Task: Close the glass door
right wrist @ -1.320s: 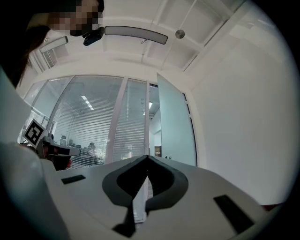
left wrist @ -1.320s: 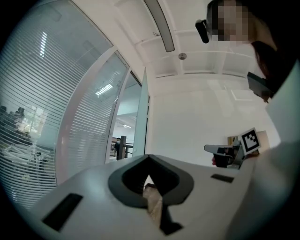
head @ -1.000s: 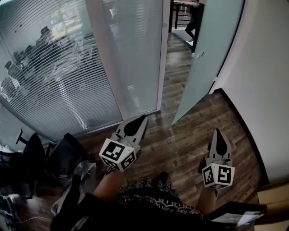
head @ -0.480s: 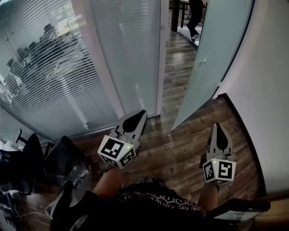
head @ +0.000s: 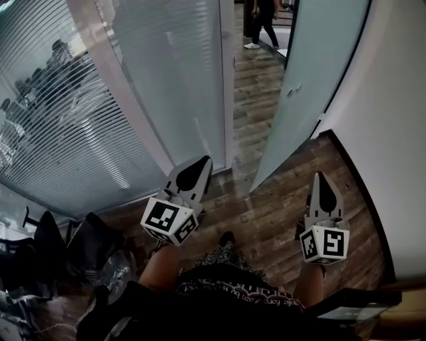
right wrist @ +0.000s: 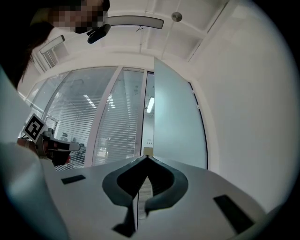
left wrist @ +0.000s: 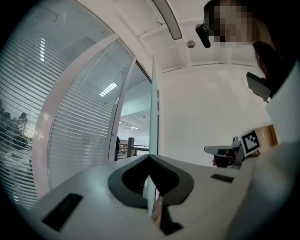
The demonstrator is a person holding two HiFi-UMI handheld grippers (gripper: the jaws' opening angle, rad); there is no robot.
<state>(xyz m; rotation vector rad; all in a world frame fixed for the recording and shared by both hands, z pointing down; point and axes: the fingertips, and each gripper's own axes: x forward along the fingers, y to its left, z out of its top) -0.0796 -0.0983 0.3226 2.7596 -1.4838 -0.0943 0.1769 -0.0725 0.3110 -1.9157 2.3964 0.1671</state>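
Note:
The frosted glass door (head: 313, 80) stands open, swung in toward the white wall on the right, with a small handle (head: 290, 86) on it. The doorway gap (head: 256, 100) lies ahead over the wooden floor. My left gripper (head: 202, 162) is shut and empty, pointing at the door frame's foot, short of the door. My right gripper (head: 321, 177) is shut and empty, just below the door's lower edge and apart from it. In the left gripper view the door (left wrist: 153, 117) shows edge-on beyond the left gripper (left wrist: 149, 157). In the right gripper view its pane (right wrist: 176, 122) stands ahead of the right gripper (right wrist: 147, 158).
A curved glass wall with blinds (head: 100, 100) runs along the left. The white wall (head: 393, 133) closes the right side. Dark chairs and bags (head: 86, 246) sit at lower left. A person (head: 263, 20) stands in the corridor beyond the doorway.
Both grippers have moved forward toward the doorway, still shut. The door and frame look nearer, and the person in the corridor shows more fully.

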